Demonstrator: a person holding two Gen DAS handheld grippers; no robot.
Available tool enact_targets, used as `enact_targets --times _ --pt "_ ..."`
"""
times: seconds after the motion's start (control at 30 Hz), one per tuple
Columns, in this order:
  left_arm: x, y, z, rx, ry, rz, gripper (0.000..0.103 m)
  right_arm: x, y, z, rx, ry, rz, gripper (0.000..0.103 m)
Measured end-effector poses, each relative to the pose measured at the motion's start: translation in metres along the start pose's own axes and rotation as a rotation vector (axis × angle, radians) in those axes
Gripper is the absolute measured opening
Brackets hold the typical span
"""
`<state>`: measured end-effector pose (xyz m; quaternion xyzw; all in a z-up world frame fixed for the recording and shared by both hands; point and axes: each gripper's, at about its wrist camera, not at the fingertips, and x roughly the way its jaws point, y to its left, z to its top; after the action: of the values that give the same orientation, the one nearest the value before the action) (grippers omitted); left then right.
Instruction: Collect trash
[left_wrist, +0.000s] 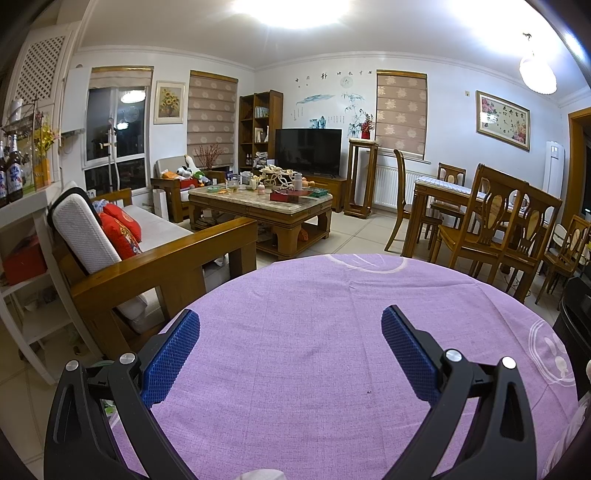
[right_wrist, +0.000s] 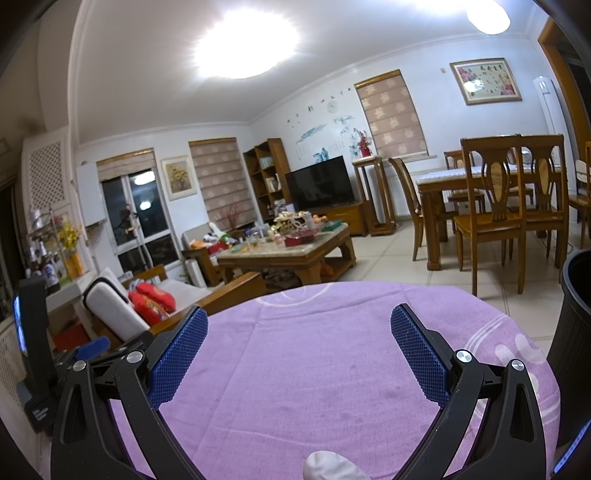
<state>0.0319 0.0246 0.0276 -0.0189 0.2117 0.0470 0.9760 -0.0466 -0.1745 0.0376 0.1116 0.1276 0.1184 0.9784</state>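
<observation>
Trash shows only as a white crumpled lump (right_wrist: 328, 466) at the bottom edge of the right wrist view, low between the right tongs (right_wrist: 298, 334) and nearer than the tips; a pale sliver (left_wrist: 260, 473) sits in the same spot under the left tongs (left_wrist: 290, 330). Cannot tell if these are one piece or two, or whether tissue or paper.

Handling, a judgement: looks light, soft, crushable. Should give under the pads, not slip. Best taken across the middle of the wad, tips brought down to the cloth on either side.

Both tongs stand wide, holding nothing, blue pads (right_wrist: 181, 358) apart over the desk (right_wrist: 332, 350), which wears a purple cloth.

Around: dark bin (right_wrist: 574, 332) just off the right tong's right side, beside the desk edge; likely where the trash goes. Same bin at the right edge of the left view (left_wrist: 576, 321). Sofa (left_wrist: 155, 254) to the left beyond the desk, coffee table (left_wrist: 258, 206) and chairs (left_wrist: 498, 229) far ahead.

In the way: nothing on the cloth ahead of the tips. The wad lies almost under the tongs, so pulling back or tipping down seems needed first.
</observation>
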Motion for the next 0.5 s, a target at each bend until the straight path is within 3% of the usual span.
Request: enact_targets --times 0.5 --pt "-0.0002 0.0007 0.0001 -0.001 0.0 -0.001 0.098 -0.0005 -0.0008 0.0024 0.0 0.001 0.0 0.098"
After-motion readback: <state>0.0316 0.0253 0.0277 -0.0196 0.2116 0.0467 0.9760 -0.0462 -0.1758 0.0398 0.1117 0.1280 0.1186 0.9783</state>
